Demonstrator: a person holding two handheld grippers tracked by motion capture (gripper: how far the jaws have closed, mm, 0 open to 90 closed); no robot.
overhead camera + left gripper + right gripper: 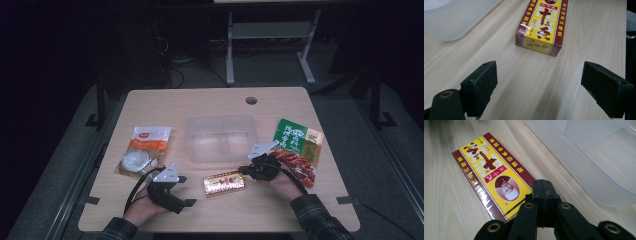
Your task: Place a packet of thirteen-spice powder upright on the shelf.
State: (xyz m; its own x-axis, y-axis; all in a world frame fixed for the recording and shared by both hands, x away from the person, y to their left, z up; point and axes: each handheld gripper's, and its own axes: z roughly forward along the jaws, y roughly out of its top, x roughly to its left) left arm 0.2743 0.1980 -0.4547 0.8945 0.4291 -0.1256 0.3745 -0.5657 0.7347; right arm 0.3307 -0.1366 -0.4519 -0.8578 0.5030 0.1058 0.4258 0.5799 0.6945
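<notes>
A: At the near middle of the bench (165,107), what lies between the two hands?

B: A yellow and dark-red seasoning box (224,183), flat on the wood, just in front of the clear plastic container (220,137). The two are close but apart.

A: How do the right tongs (244,170) stand?

B: Fully closed. In the right gripper view the two black pads meet face to face, with nothing between them. Their tip (543,185) sits over the near end of the seasoning box (489,171); whether it touches the box, I cannot tell. The clear plastic container (599,157) runs along the right of that view.

A: And the left tongs (186,190)?

B: Wide open and empty. In the left gripper view the pads (480,85) stand far apart above bare wood, and the seasoning box (541,25) lies ahead of them, untouched, with a corner of the clear plastic container (451,18) at upper left.

A: Anything else on the bench?

B: A white and orange packet (143,150) at the left, beyond the left hand, and a green and red packet (299,149) at the right, just beside the right hand.
</notes>
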